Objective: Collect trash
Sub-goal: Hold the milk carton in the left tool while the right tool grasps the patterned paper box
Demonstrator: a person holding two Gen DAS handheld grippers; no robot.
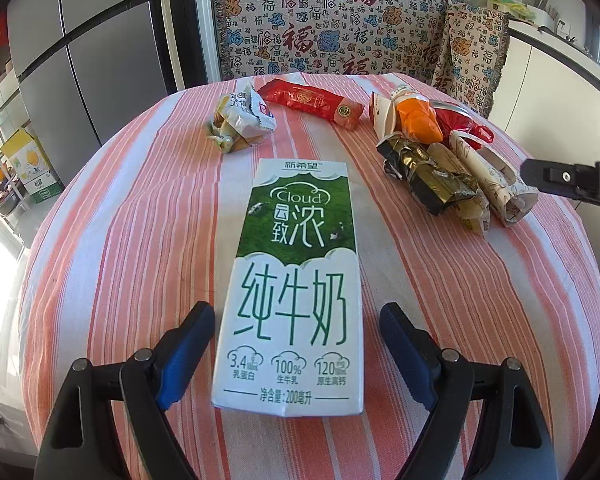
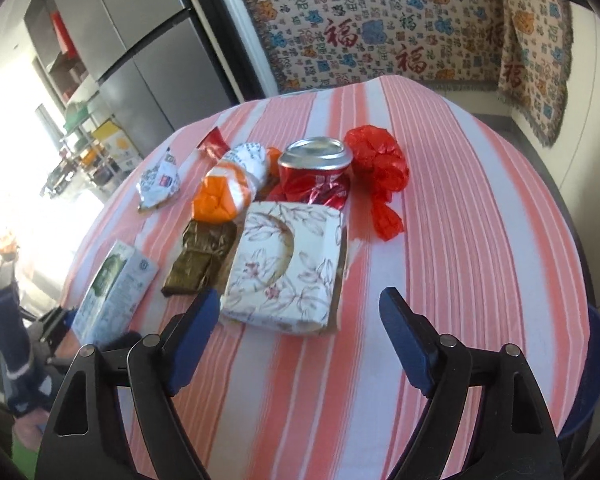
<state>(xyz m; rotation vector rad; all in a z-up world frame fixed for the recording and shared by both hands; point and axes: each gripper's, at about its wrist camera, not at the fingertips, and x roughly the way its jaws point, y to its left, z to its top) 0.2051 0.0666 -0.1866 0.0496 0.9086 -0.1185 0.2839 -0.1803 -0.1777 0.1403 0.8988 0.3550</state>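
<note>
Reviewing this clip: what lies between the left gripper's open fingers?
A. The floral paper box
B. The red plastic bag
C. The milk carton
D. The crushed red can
C: the left wrist view shows the milk carton lying flat on the striped cloth, its near end between the fingers of the left gripper, which stand wide and clear of its sides.
</note>
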